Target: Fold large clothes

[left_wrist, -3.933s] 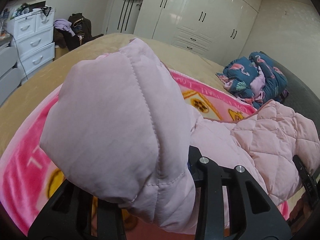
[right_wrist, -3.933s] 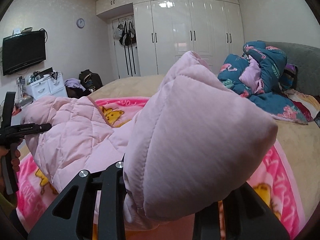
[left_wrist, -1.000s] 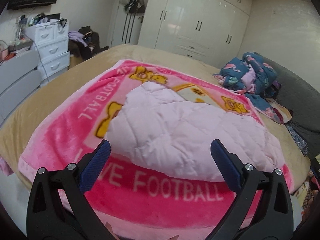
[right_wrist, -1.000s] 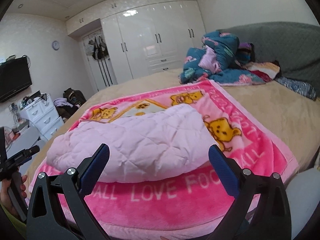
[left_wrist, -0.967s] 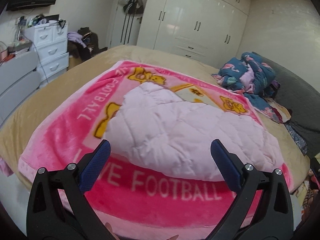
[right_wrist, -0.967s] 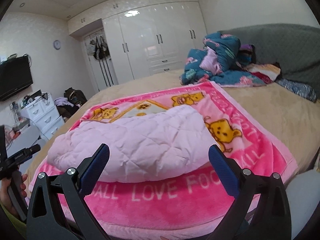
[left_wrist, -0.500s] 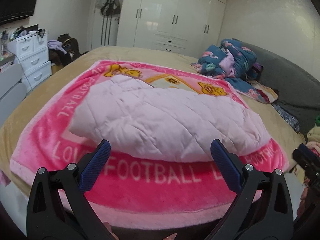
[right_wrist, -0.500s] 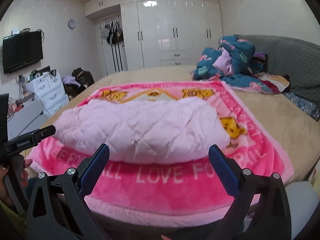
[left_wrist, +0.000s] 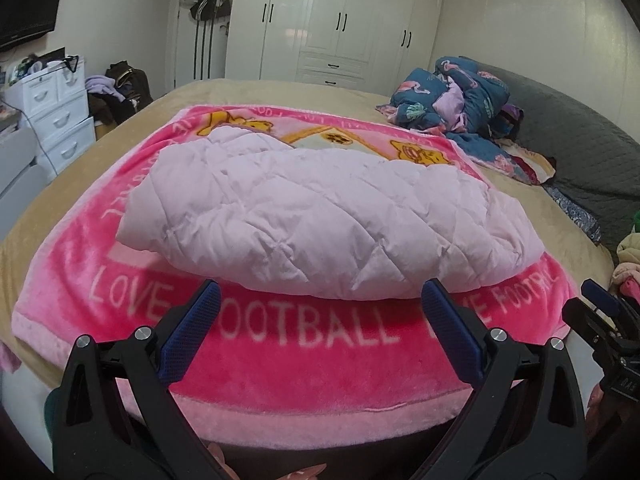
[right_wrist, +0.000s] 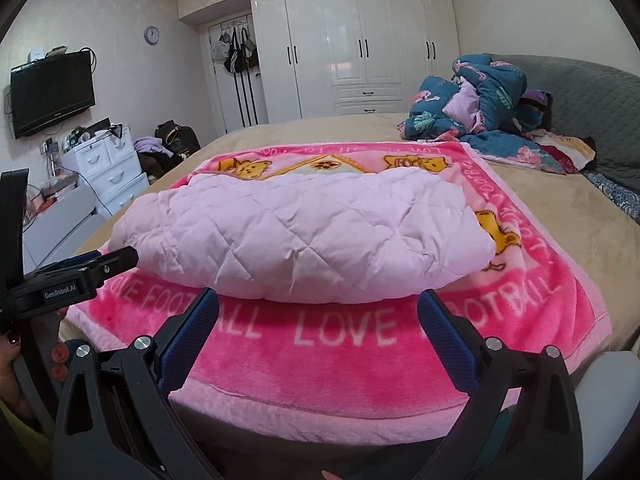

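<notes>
A pale pink quilted jacket (left_wrist: 320, 216) lies folded into a puffy oblong on the pink "LOVE FOOTBALL" blanket (left_wrist: 288, 344), also seen as jacket (right_wrist: 304, 236) on blanket (right_wrist: 340, 344) in the right wrist view. My left gripper (left_wrist: 320, 304) hangs open just short of the jacket's near edge, over the blanket, with nothing between its blue pads. My right gripper (right_wrist: 318, 308) is likewise open and empty before the jacket. Each gripper shows at the edge of the other's view: the right one (left_wrist: 600, 320), the left one (right_wrist: 76, 276).
The blanket lies on a tan bed (right_wrist: 560, 200). A heap of blue flowered bedding (right_wrist: 480, 104) sits at the bed's far right beside a grey headboard (right_wrist: 592, 92). White drawers (right_wrist: 108, 168) and dark bags (right_wrist: 176, 140) stand left; white wardrobes (right_wrist: 360, 48) line the back wall.
Both grippers, earlier shut on the lifted jacket, have let it go; it now lies folded on the blanket. Since then both open grippers have swung round along the near edge.
</notes>
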Demonstrator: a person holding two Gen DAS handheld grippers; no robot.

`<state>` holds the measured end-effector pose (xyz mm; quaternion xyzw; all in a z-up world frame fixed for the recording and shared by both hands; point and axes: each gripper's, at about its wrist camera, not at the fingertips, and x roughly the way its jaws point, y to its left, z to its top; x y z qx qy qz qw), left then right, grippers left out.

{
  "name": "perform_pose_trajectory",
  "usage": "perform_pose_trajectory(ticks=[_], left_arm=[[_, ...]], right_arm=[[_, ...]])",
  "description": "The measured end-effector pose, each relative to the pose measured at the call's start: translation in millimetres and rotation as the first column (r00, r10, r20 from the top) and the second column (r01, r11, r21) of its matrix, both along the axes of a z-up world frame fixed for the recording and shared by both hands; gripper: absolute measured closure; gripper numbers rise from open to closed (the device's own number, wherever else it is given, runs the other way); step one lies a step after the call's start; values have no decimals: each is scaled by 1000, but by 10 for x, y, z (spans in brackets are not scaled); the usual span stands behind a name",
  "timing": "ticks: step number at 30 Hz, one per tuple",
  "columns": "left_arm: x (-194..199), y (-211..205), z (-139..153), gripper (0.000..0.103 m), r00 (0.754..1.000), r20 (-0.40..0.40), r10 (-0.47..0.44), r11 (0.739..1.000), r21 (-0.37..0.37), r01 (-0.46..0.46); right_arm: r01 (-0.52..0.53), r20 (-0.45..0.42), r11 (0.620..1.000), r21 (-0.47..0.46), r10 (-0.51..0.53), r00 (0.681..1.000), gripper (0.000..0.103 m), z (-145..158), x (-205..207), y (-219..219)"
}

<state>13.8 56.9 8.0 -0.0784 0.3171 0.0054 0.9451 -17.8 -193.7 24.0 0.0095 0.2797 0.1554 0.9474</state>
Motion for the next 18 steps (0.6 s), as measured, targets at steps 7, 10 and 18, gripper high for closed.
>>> perform_pose_trajectory(ticks=[7, 10, 18], left_arm=[[9, -14, -15, 9, 1000, -2, -4, 1000, 6, 5], [11, -18, -15, 9, 1000, -4, -7, 1000, 2, 7], [5, -15, -27, 9, 1000, -6, -10, 1000, 4, 10]], right_arm=[[10, -10, 1000, 12, -10, 1000, 4, -19, 29, -19], [10, -12, 1000, 15, -10, 1000, 4, -29, 34, -38], [10, -13, 1000, 13, -10, 1000, 4, -29, 36, -35]])
